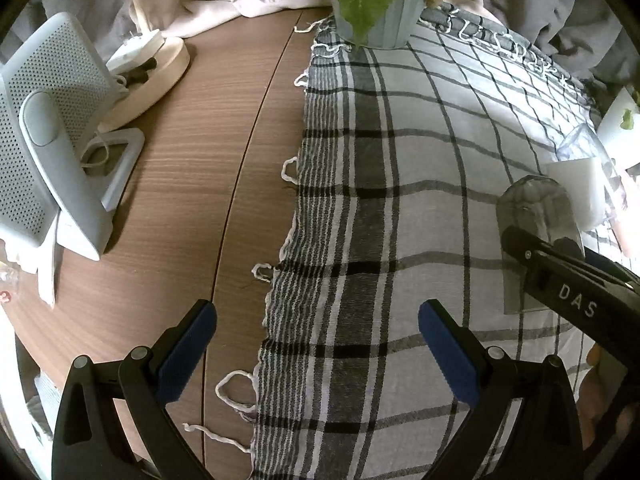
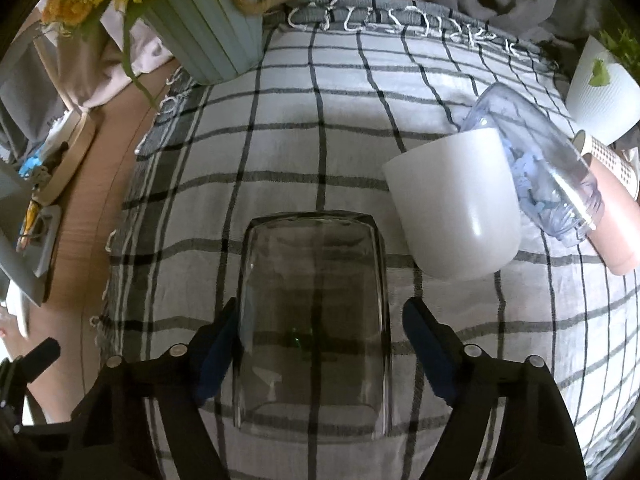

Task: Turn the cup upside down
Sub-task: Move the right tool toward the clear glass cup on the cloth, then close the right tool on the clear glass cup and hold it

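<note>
A smoky clear glass cup [image 2: 314,320] stands upside down on the checked cloth [image 2: 320,120], rim on the cloth and base up. My right gripper [image 2: 320,348] is open around it; the left pad is at the glass wall, the right pad [image 2: 430,354] stands a little apart. The cup also shows in the left wrist view [image 1: 534,224] at the right, with the right gripper's black finger [image 1: 568,280] across it. My left gripper [image 1: 316,354] is open and empty, low over the cloth's fringed left edge.
A white mug [image 2: 456,204], a clear plastic bottle [image 2: 536,160] and a pink cup [image 2: 612,216] crowd the right. A pale blue plant pot [image 2: 208,24] stands at the back. On the wooden table [image 1: 192,200] are a grey perforated device [image 1: 44,152] and a round wooden lamp base [image 1: 156,72].
</note>
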Available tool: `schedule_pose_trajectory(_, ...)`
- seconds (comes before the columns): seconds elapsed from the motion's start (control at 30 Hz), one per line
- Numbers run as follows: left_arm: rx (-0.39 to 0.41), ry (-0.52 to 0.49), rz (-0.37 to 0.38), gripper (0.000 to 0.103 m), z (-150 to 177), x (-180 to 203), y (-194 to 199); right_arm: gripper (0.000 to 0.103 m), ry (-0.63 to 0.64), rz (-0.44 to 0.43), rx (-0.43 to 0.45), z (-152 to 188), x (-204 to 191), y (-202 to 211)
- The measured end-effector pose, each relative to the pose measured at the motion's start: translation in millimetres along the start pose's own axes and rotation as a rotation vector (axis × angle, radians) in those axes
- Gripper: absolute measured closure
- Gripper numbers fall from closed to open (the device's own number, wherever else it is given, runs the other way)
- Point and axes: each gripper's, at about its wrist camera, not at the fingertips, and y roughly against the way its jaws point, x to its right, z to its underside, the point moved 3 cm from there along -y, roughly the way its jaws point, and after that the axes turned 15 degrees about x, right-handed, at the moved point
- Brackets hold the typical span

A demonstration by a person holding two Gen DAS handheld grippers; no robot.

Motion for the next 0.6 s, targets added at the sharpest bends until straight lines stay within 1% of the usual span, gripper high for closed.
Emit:
schedule_pose_trajectory(0.03,0.0,0.006,0.004,0.0,0,0,-1,0.027,-0.006,-0.007,-0.002,0,0,-2)
schedule_pose_trajectory(0.1,-0.002,0.006,-0.006,0.0,1,-1,1,0.034,-0.016,-0.044,-0.009,2,0,-5)
schedule_pose_trajectory(0.23,0.006,-0.001,-0.026,0.0,2,-2,8,0.034,-0.019,-0.061,-0.007,2,0,-6)
schedule_pose_trajectory(0.27,0.009,-0.002,-0.028,0.0,2,-2,11,0.034,-0.036,-0.068,0.011,1,1,-6)
schedule_pose_trajectory(0.43,0.031,0.003,-0.006,0.0,3,8,16,0.034,-0.043,-0.101,0.013,4,5,1)
schedule_pose_trajectory(0.6,0.046,-0.011,0.0,0.0,5,18,29,0.034,-0.055,-0.121,0.031,11,14,21)
